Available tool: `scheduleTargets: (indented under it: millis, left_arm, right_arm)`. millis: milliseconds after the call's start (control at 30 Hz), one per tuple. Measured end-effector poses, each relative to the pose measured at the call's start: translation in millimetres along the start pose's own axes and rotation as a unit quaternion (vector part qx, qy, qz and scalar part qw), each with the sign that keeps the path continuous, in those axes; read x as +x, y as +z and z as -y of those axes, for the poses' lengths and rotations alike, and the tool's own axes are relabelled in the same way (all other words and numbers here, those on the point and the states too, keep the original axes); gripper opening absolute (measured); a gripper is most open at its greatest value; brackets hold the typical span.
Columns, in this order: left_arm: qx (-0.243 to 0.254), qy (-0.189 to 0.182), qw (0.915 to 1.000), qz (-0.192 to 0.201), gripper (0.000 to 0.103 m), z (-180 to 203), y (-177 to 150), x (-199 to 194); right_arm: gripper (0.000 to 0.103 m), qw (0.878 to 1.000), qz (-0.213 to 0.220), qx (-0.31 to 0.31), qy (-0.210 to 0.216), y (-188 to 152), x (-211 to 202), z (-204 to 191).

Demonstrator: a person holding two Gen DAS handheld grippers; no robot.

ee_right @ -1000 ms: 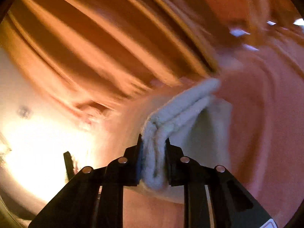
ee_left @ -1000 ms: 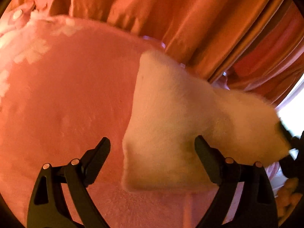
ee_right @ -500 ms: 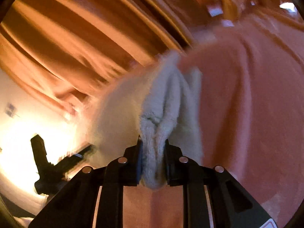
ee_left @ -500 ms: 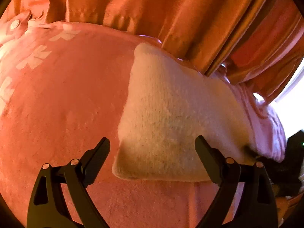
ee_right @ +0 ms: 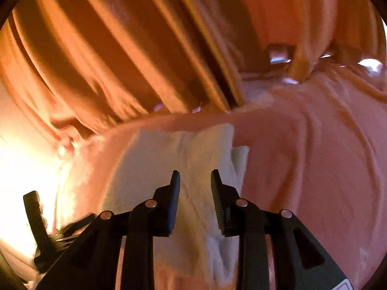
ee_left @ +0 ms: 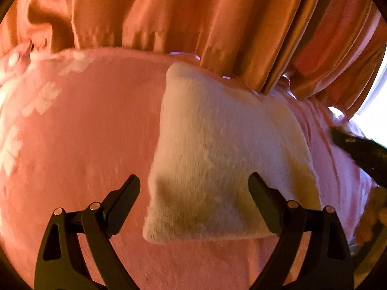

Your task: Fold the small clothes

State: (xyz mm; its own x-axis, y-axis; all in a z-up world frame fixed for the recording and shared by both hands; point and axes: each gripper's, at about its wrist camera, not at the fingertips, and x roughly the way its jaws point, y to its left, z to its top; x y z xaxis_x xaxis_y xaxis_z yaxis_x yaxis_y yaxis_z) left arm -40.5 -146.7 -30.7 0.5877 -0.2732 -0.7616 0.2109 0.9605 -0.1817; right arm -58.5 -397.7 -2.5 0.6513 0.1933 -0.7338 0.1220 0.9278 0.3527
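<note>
Cream fleece, a small fuzzy garment (ee_left: 217, 154), now lies flat on the pink blanket (ee_left: 84, 133) that covers the bed, folded into a rough rectangle with one corner near the orange curtain (ee_left: 193, 17) hanging behind. A second ago the right tongs (ee_right: 195, 181) were pinching a bunched fold of this garment (ee_right: 169, 164) and carrying it across, with the far end lifted off the blanket; half a second ago they still clamped it low over the cloth. Now their jaws are opening: the two black fingers (ee_right: 173, 200) stand a little apart with the fleece lying slack beneath and between them, and the pads no longer press on it. From the right wrist view the garment's folded edge shows a second layer peeking out at its right side. The left tongs (ee_left: 194, 188) are spread wide, as they were throughout, hovering over the near edge of the garment without touching it; one finger sits over bare blanket, the other over the fleece's near right part. In the left wrist view the garment's right end, which was raised and drawn toward the other tool a second ago, has settled down onto the blanket. At the right rim of that view a dark blurred part of the other tool (ee_left: 362, 152) and a bit of a hand (ee_left: 372, 215) appear.
</note>
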Motion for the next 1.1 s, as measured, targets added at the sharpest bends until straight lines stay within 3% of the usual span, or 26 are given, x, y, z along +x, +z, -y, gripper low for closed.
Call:
scheduleTargets:
  millis: [33,67,167,233,300,367,467,500,533,600,700,833,1000,1100]
  left_arm:
    - [0.01,0.009,0.9999,0.001,0.089,2.2,1.6,1.6]
    - [0.016,0.012,0.9998,0.0,0.089,3.8,1.8,3.7]
    - [0.029,0.02,0.9993,-0.015,0.089,5.6,-0.3,14.0]
    - [0.032,0.019,0.9991,-0.021,0.089,6.0,-2.8,18.7]
    - [0.033,0.018,0.9991,-0.022,0.089,4.7,-5.2,21.1]
    - [0.029,0.015,0.9992,-0.023,0.089,3.6,-7.4,22.0]
    - [0.033,0.017,0.9989,-0.028,0.089,4.3,-11.7,22.3]
    - [0.034,0.018,0.9989,-0.028,0.089,3.7,-12.7,21.5]
    - [0.034,0.017,0.9988,-0.031,0.089,3.4,-13.8,20.5]
    - [0.036,0.017,0.9986,-0.035,0.089,2.2,-16.5,18.3]
    - [0.041,0.02,0.9981,-0.04,0.089,3.8,-22.1,18.4]
    - [0.045,0.025,0.9974,-0.051,0.089,5.8,-30.7,17.7]
    - [0.047,0.027,0.997,-0.055,0.089,8.2,-36.6,17.0]
    - [0.049,0.023,0.9965,-0.064,0.089,9.8,-40.9,18.7]
  right_arm:
    - [0.021,0.998,-0.05,-0.011,-0.029,-5.4,37.1,3.5]
    - [0.018,0.997,-0.07,-0.011,-0.04,-8.7,53.2,2.7]
    - [0.019,0.999,-0.044,0.007,-0.029,-12.9,40.8,1.6]
    - [0.019,1.0,-0.015,0.019,0.007,-18.2,16.3,1.5]
    - [0.019,1.0,-0.02,0.012,-0.001,-33.0,12.2,5.0]
    - [0.017,0.998,-0.056,-0.008,-0.029,-51.7,34.5,7.2]
    - [0.018,0.999,-0.037,0.0,-0.026,-51.2,10.0,1.1]
    - [0.025,1.0,-0.027,0.002,-0.017,-53.7,2.4,-3.3]
    - [0.025,1.0,-0.017,-0.001,-0.004,-58.4,-9.0,-10.1]
    - [0.025,0.999,-0.03,-0.014,-0.006,-69.1,-9.8,-16.9]
    - [0.02,0.994,-0.097,-0.037,-0.029,-92.7,19.9,-15.7]
    - [0.025,0.997,-0.068,-0.031,-0.018,-90.5,-7.1,-23.8]
    - [0.024,0.991,-0.12,-0.044,-0.029,-111.8,17.1,-17.4]
    - [0.025,0.993,-0.107,-0.041,-0.026,-109.0,3.6,-17.3]
